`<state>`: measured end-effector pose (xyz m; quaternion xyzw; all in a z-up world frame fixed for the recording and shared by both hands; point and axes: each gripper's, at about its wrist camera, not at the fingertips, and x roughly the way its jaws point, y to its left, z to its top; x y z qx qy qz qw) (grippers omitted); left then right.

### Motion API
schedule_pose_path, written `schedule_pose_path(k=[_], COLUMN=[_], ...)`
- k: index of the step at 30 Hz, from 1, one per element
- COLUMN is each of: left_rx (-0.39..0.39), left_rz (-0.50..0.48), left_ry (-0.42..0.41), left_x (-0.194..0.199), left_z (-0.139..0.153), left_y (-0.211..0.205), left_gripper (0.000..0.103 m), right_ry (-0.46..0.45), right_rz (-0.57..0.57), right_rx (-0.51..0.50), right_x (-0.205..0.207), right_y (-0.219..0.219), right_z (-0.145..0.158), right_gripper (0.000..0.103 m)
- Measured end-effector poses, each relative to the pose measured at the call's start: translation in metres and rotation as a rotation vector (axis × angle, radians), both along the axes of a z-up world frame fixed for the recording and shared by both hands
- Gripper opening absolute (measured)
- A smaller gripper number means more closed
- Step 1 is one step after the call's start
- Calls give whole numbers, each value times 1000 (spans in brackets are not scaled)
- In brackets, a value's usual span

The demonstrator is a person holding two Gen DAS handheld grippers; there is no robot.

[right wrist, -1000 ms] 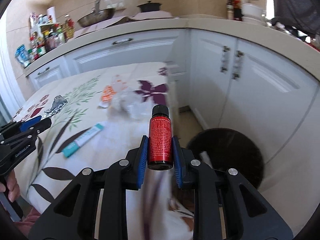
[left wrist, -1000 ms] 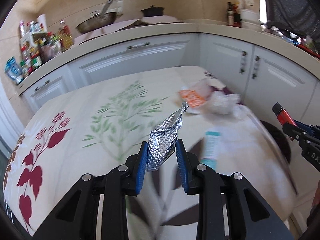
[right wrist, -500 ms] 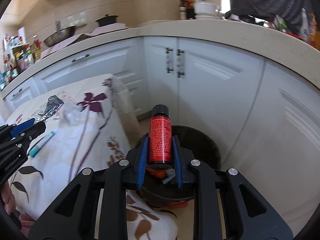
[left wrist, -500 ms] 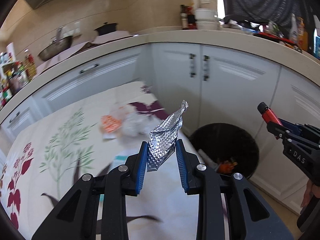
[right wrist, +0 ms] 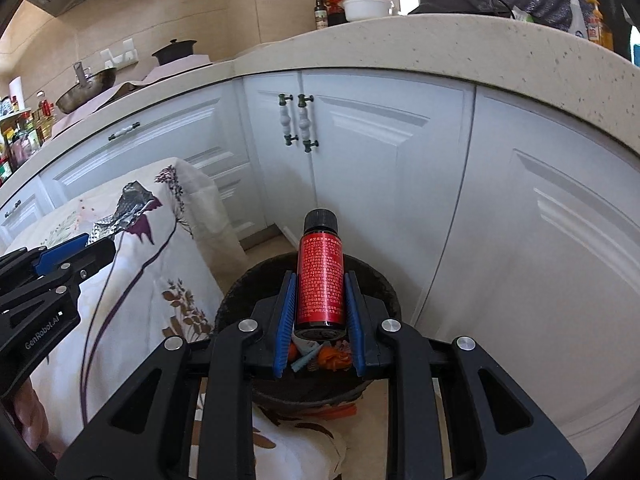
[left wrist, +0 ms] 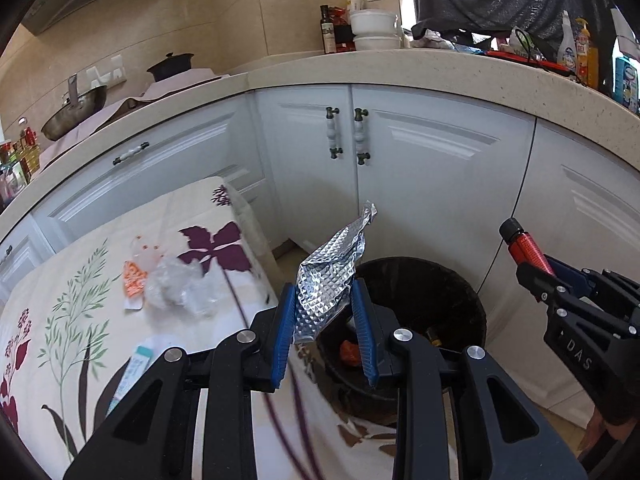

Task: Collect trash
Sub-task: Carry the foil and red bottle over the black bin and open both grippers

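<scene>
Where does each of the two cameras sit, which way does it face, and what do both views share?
Left wrist: sits on the left gripper, looking forward and down past its held foil wrapper at the table edge; the right gripper shows at right.
Right wrist: sits on the right gripper, looking down past its red bottle; the left gripper and a hand show at left.
Shared: black trash bin, white cabinets, floral tablecloth.

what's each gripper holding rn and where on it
Left gripper pinches a crumpled foil wrapper by its lower end. Right gripper clamps a red bottle around the lower body, black cap pointing away.
</scene>
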<state>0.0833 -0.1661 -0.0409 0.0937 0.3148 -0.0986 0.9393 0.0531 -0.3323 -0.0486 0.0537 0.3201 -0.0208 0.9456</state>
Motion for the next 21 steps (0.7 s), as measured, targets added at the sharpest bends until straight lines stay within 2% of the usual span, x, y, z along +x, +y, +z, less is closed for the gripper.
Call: schedule_pose_path(k=[18, 20, 21], left_rx=[12, 23, 26], left_rz=[14, 16, 16], left_ry=[38, 43, 49], left_x=[42, 48, 51], left_z=[-20, -24, -26], left_y=[-42, -47, -49], left_gripper=[30, 30, 30], right_ry=[12, 16, 21], right_rz=[-49, -57, -58], right_rx=[16, 16, 19], right_x=[43, 49, 51], right_y=[-23, -24, -25], right_z=[-28, -32, -35], right_gripper=[23, 25, 31])
